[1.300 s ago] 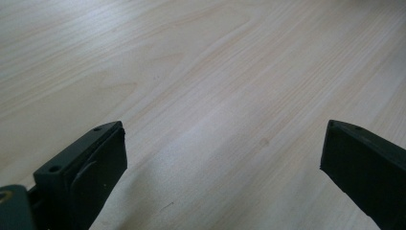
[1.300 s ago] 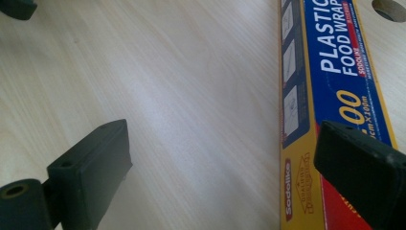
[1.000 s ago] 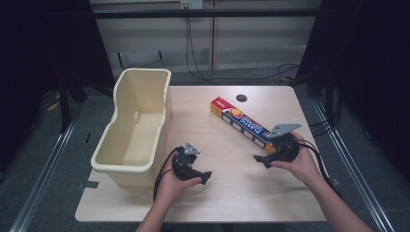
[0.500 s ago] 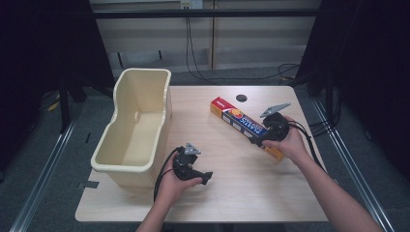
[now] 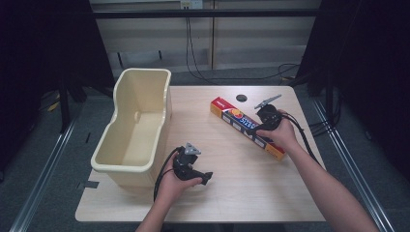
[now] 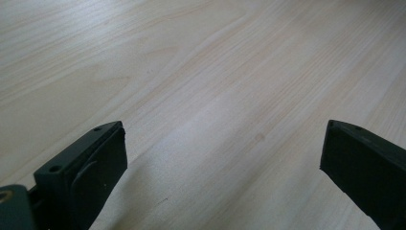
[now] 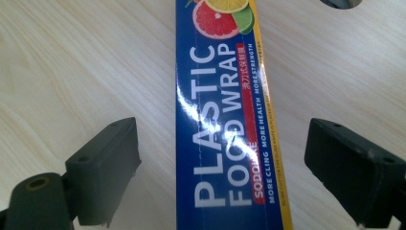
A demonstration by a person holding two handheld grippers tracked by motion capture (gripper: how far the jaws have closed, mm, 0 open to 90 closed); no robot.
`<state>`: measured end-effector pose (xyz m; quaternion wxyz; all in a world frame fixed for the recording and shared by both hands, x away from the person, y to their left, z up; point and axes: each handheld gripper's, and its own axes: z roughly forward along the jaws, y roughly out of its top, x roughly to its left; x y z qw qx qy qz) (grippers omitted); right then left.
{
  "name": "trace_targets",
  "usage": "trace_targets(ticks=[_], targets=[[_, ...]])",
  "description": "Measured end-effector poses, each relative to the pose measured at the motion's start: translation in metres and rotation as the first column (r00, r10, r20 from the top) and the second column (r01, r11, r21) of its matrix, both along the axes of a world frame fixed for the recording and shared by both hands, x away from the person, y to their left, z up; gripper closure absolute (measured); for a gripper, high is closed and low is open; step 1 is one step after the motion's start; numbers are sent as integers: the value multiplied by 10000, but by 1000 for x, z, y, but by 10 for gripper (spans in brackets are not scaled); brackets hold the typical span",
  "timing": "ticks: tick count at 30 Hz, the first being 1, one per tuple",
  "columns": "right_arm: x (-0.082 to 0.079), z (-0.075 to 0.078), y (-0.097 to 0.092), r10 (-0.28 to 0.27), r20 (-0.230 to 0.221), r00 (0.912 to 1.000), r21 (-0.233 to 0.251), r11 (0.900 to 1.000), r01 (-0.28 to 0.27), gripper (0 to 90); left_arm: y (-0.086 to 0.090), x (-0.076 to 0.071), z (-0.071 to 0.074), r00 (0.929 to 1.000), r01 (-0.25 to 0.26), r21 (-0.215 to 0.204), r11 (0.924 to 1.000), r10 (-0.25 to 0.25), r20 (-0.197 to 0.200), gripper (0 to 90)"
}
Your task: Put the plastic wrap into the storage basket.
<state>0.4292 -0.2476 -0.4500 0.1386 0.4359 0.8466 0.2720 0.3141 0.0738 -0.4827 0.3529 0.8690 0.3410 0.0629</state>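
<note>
Black jaws of the right tool (image 7: 222, 167) are standing wide apart over the plastic wrap box (image 7: 225, 120), one on each side of its long body, gripping nothing — the box is lying flat between them on the bench (image 7: 72, 72). In the high view the box (image 5: 241, 124) is resting diagonally on the bench's right half, with the right tool (image 5: 267, 117) above its middle. By my judgement the carton is light, stiff along its length, and glossy enough to slip, so a pinch across the narrow width near the middle should be balancing it best. The left tool (image 6: 220, 158) is also gaping open, holding nothing, facing bare wood near the bench's front. Beside it — a cream plastic bin (image 5: 126, 154) is sitting empty at left. Counting: one box, one bin, two tools, one dark round hole (image 5: 241, 98).
</note>
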Motion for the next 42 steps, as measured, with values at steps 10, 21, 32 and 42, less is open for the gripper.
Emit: trace_targets(ticks=[10,21,32,42], targets=[[15,-14,6,-54,-294,9996,-223,9997,47,140,-1,0,-2,10000,-38,-37,10000,38,34,18],[18,-26,6,-94,-660,9978,-581,9983,56,238,1,2,-1,10000,-43,29,10000,43,-37,21],[15,-27,10,421,-649,9970,-935,9945,-481,417,2,1,0,9999,-138,-86,9999,138,-6,23],[0,-13,3,1482,-601,9871,-560,9869,-1515,419,2,0,7,9999,-23,-469,9989,16,-166,27]])
